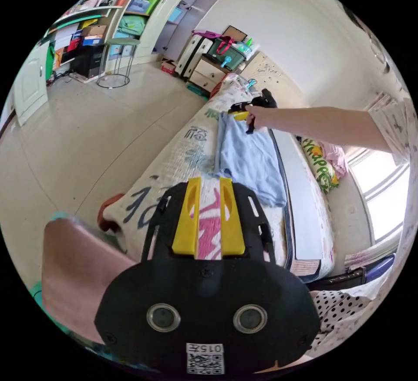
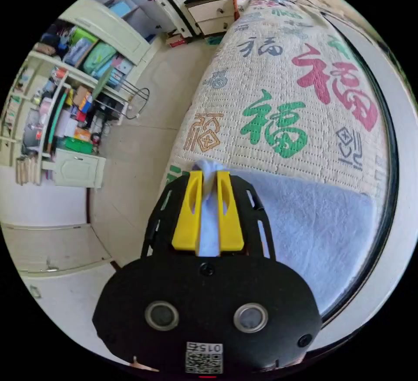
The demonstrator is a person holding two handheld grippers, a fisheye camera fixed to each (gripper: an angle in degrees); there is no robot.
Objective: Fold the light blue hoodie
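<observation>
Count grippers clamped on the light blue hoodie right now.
1. The right gripper pinches the light blue hoodie at its far edge; the left gripper hangs open above the bed cover.

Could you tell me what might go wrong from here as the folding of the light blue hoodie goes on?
The right tongs pinch only a small bunch of the light blue hoodie, so the cloth may slip out when pulled. The left tongs hang apart from it with nothing between them, so the far end could drag or bunch on the patterned bed cover.
</observation>
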